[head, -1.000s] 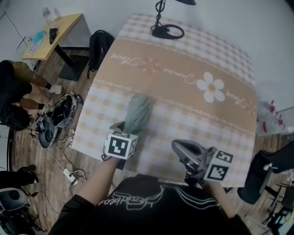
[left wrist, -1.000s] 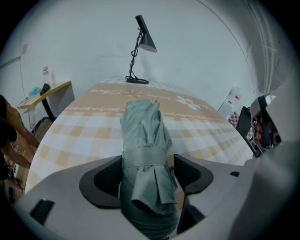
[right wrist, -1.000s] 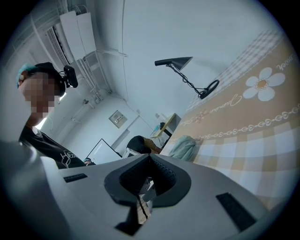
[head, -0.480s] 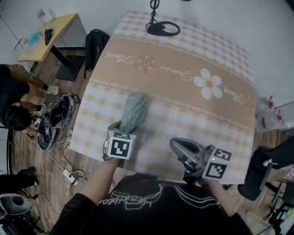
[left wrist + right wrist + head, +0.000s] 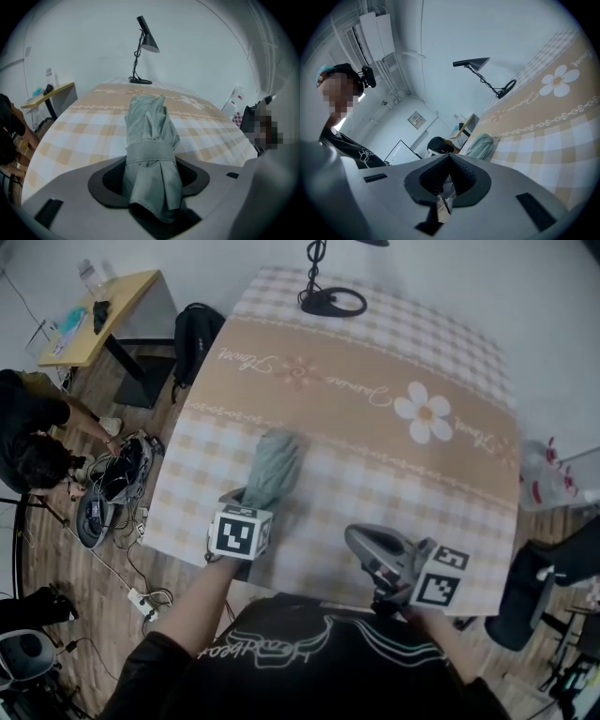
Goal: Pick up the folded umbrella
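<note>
Grasp stage of the pick-up, judged from the layout: umbrella (image 5: 274,470) folded, strapped, flat on table (image 5: 450,381) toward the front left edge, long axis running away from the operator, not yet lifted. Left gripper (image 5: 150,176) tilted steeply down over the near end, jaws wide and just now closing, umbrella between them on the near side of the strap, dark gap visible on each side between pad and fabric, so no grip yet. Right gripper (image 5: 449,161) parked well apart at the front right edge, roughly level, jaws together on nothing. Next move, as judged: close the left jaws until both pads bear on the bundle, then raise straight up. Expect soft fabric to compress and the far end to droop, so clamp firmly before lifting. Surroundings, largest first: pale-walled room with wood floor (image 5: 112,559); table draped in a checked cloth with a tan band and a white daisy (image 5: 425,412); small desk (image 5: 112,306) at far left; black bag (image 5: 197,334) beside it; lamp (image 5: 330,296) at the table's far edge, well apart from the umbrella; cables (image 5: 141,592) on the floor at left, person (image 5: 33,442) crouched near them.
</note>
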`<state>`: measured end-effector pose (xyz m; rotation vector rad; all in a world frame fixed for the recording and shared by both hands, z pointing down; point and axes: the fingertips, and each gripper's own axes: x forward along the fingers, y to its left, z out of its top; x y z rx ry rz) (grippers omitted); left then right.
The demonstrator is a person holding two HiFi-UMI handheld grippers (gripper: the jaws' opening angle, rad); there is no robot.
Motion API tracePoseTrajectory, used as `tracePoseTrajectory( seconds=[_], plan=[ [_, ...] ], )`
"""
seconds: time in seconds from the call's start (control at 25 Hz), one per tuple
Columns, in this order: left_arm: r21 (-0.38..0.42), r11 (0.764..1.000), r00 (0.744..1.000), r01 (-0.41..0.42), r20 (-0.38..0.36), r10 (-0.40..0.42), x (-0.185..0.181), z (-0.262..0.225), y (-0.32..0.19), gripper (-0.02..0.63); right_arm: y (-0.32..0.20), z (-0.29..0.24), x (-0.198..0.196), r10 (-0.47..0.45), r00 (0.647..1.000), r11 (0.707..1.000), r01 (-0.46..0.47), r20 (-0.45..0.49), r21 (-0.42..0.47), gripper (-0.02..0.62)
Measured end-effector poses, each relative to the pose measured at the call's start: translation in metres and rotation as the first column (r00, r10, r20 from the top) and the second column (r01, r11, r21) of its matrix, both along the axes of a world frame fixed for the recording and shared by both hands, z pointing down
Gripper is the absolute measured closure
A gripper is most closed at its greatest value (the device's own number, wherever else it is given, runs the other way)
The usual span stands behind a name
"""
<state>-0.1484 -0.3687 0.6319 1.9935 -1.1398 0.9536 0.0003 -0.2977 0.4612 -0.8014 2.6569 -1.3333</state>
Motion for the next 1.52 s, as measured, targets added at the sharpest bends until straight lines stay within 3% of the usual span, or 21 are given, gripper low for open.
tracePoseTrajectory(
  seconds=[0.2,0.92,1.16,1.52],
  plan=[
    [-0.029,0.999,0.994,0.035,-0.098,-0.038,0.002,-0.007,0.002,0.348,0.009,-0.001,0.01,0.016,1.0,1.0,-0.016,-0.005,0.003,0.584],
    [0.024,0.995,0.968,0.098,-0.234,-0.09,0.036,-0.071,0.07,0.348,0.076,-0.028,0.03,-0.042,0.999,0.998,0.042,0.004,0.04,0.584],
    [0.063,0.991,0.945,0.116,-0.313,-0.091,0.054,-0.104,0.1,0.348,0.095,-0.038,0.04,-0.066,0.998,0.996,0.065,0.001,0.06,0.584],
    [0.111,0.985,0.887,0.133,-0.456,-0.069,0.074,-0.162,0.149,0.348,0.121,-0.054,0.051,-0.088,0.996,0.991,0.088,-0.004,0.103,0.584]
  ],
)
